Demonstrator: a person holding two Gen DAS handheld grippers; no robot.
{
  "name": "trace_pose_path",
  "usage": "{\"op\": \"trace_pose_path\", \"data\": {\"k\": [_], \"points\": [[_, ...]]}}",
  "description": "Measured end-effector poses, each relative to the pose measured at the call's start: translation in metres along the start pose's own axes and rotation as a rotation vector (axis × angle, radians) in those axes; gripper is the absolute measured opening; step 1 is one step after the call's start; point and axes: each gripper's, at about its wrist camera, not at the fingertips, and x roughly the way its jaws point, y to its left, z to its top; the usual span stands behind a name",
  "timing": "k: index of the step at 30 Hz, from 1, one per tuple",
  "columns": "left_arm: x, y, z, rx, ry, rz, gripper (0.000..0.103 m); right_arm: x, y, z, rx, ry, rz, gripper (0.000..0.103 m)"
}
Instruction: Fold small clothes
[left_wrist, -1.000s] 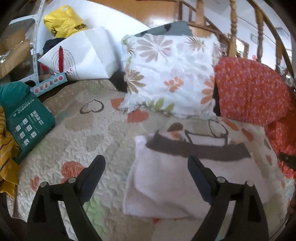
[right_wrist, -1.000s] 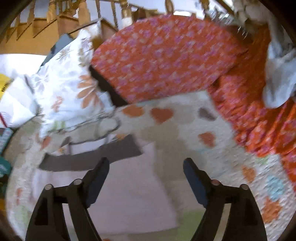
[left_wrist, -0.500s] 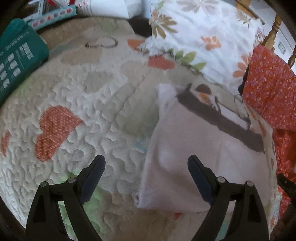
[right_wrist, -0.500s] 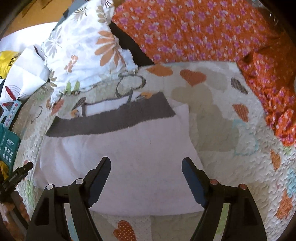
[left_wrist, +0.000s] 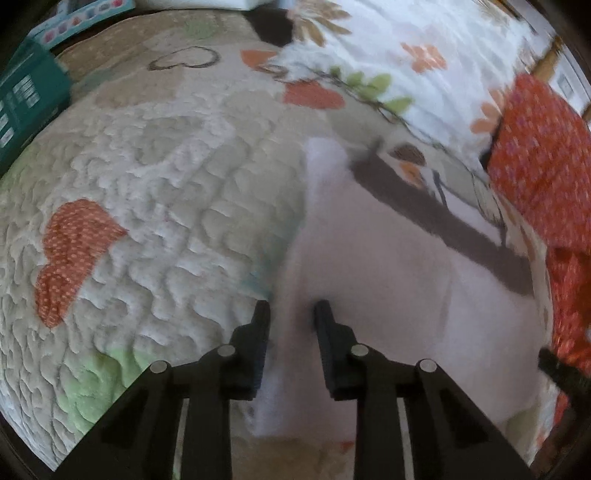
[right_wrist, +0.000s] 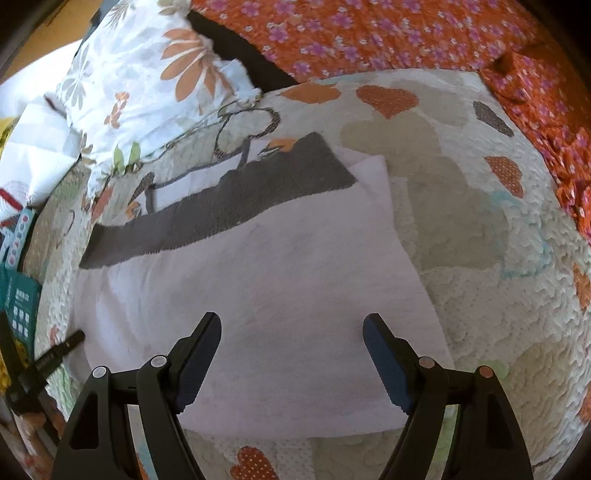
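Observation:
A white garment with a dark grey band (right_wrist: 280, 280) lies folded flat on the heart-patterned quilt (right_wrist: 480, 236). It also shows in the left wrist view (left_wrist: 399, 280). My left gripper (left_wrist: 291, 314) is closed down on the garment's left edge, with cloth between its fingers. My right gripper (right_wrist: 291, 328) is open and hovers just above the garment's near edge, holding nothing. The left gripper's tip (right_wrist: 59, 350) shows at the garment's left edge in the right wrist view.
A flowered white pillow (right_wrist: 147, 85) and an orange flowered cover (right_wrist: 369, 33) lie behind the garment. A teal box (left_wrist: 26, 99) sits at the quilt's left edge. A white paper bag (right_wrist: 33, 147) lies beyond the pillow.
My left gripper has closed from wide open onto the garment's left edge. My right gripper has come lower and closer over the garment and stays open.

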Motion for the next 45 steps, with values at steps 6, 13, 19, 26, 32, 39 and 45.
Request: {"op": "trace_pose_path", "data": {"k": [6, 13, 19, 26, 32, 39, 45], "points": [[-0.013, 0.044, 0.020, -0.153, -0.029, 0.052, 0.037, 0.001, 0.045, -0.013, -0.186, -0.039, -0.014, 0.083], [-0.043, 0.074, 0.026, -0.240, -0.085, 0.040, 0.049, 0.007, 0.124, -0.066, -0.472, -0.028, 0.066, 0.083], [-0.072, 0.093, 0.037, -0.298, -0.154, 0.018, 0.060, 0.013, 0.199, -0.126, -0.729, -0.072, 0.041, 0.083], [-0.120, 0.141, 0.047, -0.394, -0.238, 0.066, 0.067, 0.041, 0.285, -0.130, -0.776, -0.059, 0.038, 0.083], [-0.138, 0.184, 0.050, -0.488, -0.274, 0.068, 0.069, 0.071, 0.338, -0.115, -0.793, -0.112, -0.177, 0.075], [-0.129, 0.186, 0.048, -0.506, -0.239, 0.044, 0.069, 0.110, 0.368, -0.072, -0.677, -0.041, -0.367, 0.056], [-0.125, 0.170, 0.047, -0.471, -0.227, 0.050, 0.069, 0.099, 0.359, -0.059, -0.637, -0.022, -0.265, 0.015]]}}
